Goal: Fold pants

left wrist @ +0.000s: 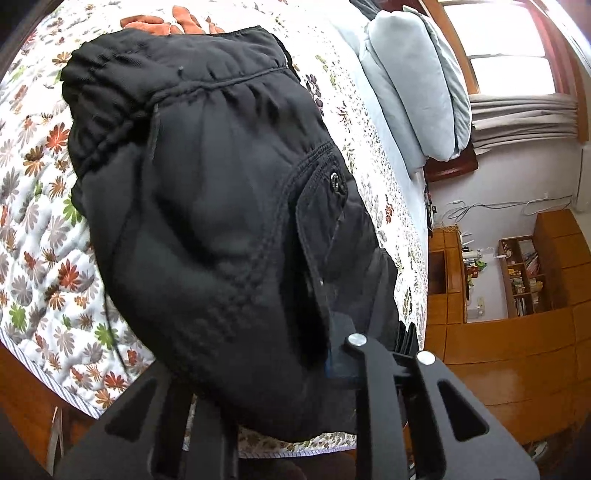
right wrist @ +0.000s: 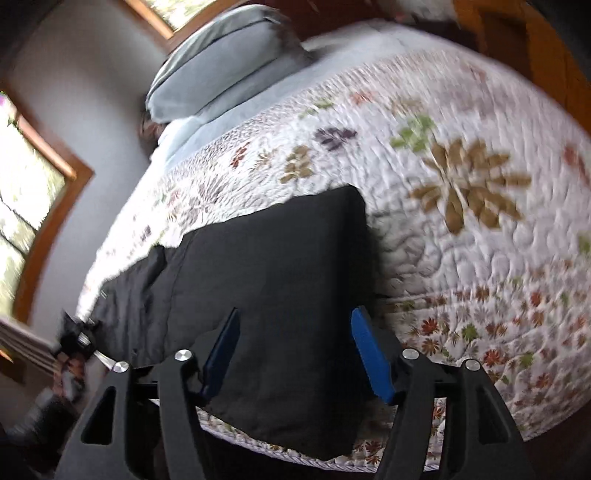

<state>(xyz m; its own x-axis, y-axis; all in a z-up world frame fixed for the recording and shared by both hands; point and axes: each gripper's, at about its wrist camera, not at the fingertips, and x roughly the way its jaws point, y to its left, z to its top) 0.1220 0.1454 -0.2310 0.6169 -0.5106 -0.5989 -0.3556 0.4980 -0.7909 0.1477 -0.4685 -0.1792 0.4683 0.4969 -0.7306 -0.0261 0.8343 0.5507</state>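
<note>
The black pants (left wrist: 221,206) lie on the floral quilt (left wrist: 40,229), waistband and buttoned back pocket facing the left wrist camera. My left gripper (left wrist: 332,354) is shut on the pants near the pocket; the cloth covers most of its fingers, only a blue pad shows. In the right wrist view the leg end of the pants (right wrist: 280,280) lies flat near the bed's front edge. My right gripper (right wrist: 295,350) is open just above it, with one blue pad (right wrist: 369,354) on each side of the cloth.
Light blue pillows (left wrist: 410,81) lie at the head of the bed, below a window (left wrist: 509,44). An orange cloth (left wrist: 170,24) lies on the far side of the quilt. Wooden shelves (left wrist: 517,273) and wooden floor (left wrist: 498,362) are beside the bed.
</note>
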